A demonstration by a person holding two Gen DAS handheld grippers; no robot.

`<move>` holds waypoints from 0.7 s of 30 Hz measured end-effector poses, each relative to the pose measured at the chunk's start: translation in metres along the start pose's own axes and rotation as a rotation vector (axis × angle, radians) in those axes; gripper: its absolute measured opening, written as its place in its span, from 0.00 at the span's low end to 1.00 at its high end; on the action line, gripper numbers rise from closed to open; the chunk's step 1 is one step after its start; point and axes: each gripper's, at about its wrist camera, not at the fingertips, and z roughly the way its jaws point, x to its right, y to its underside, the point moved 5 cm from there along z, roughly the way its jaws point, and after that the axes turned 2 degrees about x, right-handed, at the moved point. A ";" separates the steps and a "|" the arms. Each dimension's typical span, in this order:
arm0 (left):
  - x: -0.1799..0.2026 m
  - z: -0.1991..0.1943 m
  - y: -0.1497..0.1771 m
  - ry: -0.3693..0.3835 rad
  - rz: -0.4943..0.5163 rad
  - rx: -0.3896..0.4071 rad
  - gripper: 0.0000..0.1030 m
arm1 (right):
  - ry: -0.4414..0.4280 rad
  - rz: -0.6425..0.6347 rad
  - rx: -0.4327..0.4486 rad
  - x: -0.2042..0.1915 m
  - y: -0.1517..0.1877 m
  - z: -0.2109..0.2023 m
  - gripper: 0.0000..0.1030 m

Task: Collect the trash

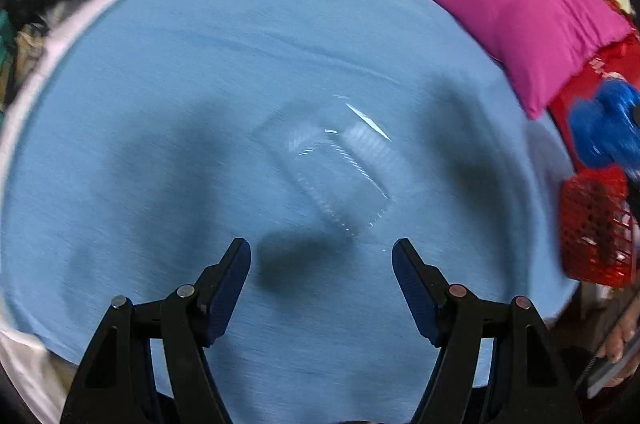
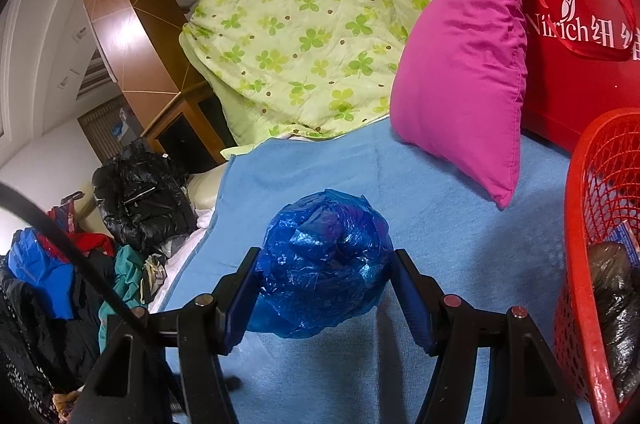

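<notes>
A clear plastic clamshell box (image 1: 340,172) lies on the blue blanket (image 1: 200,84), just ahead of my left gripper (image 1: 322,256), which is open and empty above the blanket. My right gripper (image 2: 326,264) is shut on a crumpled blue plastic bag (image 2: 324,264), held above the blanket (image 2: 460,232). The bag also shows blurred at the right edge of the left wrist view (image 1: 604,128). A red mesh basket (image 2: 580,236) stands to the right and holds dark crumpled trash (image 2: 616,284); it shows in the left wrist view too (image 1: 592,228).
A magenta pillow (image 2: 460,76) leans on a red gift bag (image 2: 580,4) at the back right. A green clover quilt (image 2: 312,16) is piled behind. Black jacket (image 2: 140,200) and heaped clothes (image 2: 60,272) lie off the bed's left edge.
</notes>
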 end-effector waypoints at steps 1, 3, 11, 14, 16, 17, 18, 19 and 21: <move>-0.008 -0.003 -0.004 -0.033 0.005 0.010 0.72 | -0.001 -0.001 0.000 0.000 0.000 0.000 0.66; -0.023 -0.009 -0.010 -0.097 0.009 0.027 0.72 | -0.001 -0.005 -0.001 0.000 0.000 0.001 0.66; -0.036 -0.039 -0.021 -0.107 -0.012 0.131 0.72 | -0.003 -0.017 -0.013 -0.002 0.001 0.006 0.66; -0.010 -0.039 -0.020 -0.098 0.066 0.158 0.72 | -0.003 -0.026 -0.017 -0.003 0.002 0.007 0.66; 0.001 -0.032 -0.019 -0.091 0.096 0.162 0.72 | -0.001 -0.033 -0.019 -0.004 0.003 0.007 0.66; 0.006 -0.029 -0.021 -0.086 0.104 0.162 0.72 | 0.000 -0.034 -0.019 -0.003 0.002 0.007 0.66; 0.013 -0.026 -0.022 -0.081 0.106 0.160 0.72 | 0.001 -0.032 -0.018 -0.002 0.001 0.007 0.66; 0.015 -0.023 -0.023 -0.075 0.101 0.157 0.72 | 0.001 -0.029 -0.016 -0.002 0.001 0.007 0.66; 0.019 -0.019 -0.026 -0.047 0.086 0.156 0.72 | 0.001 -0.020 -0.012 0.001 0.000 0.006 0.66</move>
